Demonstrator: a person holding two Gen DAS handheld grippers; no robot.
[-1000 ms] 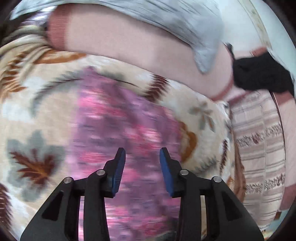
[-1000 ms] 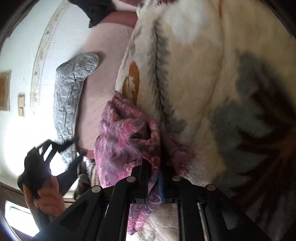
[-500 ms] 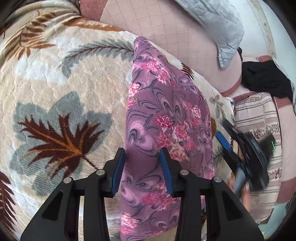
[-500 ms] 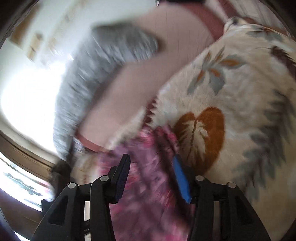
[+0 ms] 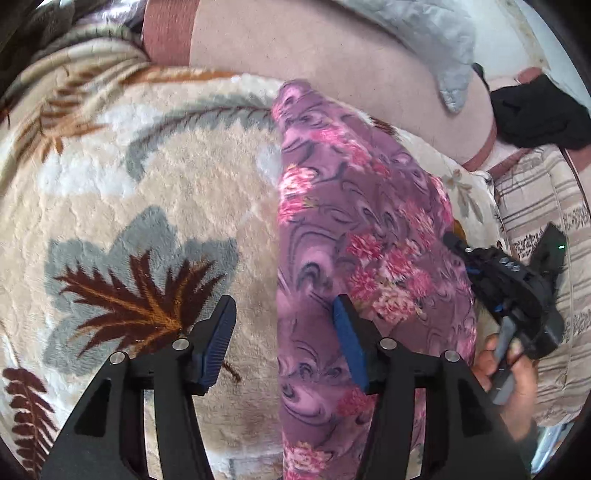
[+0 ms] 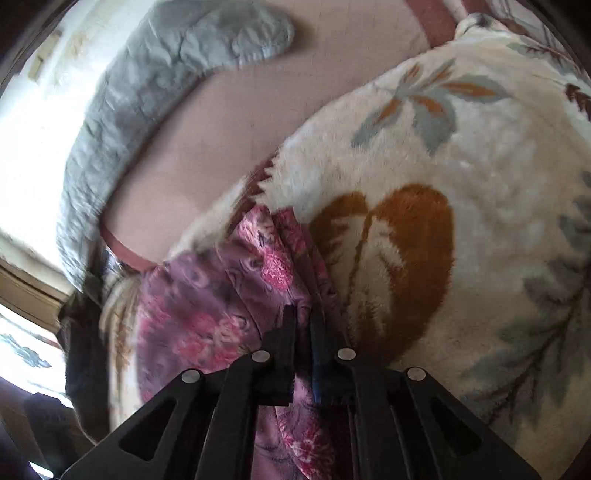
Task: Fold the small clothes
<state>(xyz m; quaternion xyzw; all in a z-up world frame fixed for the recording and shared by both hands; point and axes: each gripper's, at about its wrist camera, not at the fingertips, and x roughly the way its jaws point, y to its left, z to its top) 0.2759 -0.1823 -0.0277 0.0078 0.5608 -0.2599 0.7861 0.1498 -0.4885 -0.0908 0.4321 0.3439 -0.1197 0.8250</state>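
A purple floral garment (image 5: 362, 229) lies as a long folded strip on the cream leaf-patterned blanket (image 5: 147, 203). My left gripper (image 5: 284, 332) hovers over its near left edge. Its jaws are opening, the fabric's edge lies between them, and the pads do not press on it. In the left wrist view a hand (image 5: 517, 376) holds my right gripper (image 5: 456, 243) at the garment's right edge. In the right wrist view the right gripper (image 6: 304, 325) has its jaws closing, pinched on a ridge of the purple garment (image 6: 207, 314).
A grey quilted pillow (image 5: 424, 33) lies on the pink sheet (image 5: 314, 48) beyond the blanket. A black cloth (image 5: 535, 114) sits at the far right above striped bedding (image 5: 535, 192). The blanket (image 6: 424, 147) spreads wide to the right of the right gripper.
The left jaws have spread wider over the garment's edge. The right gripper, open half a second ago, has closed on the fabric at the right edge.
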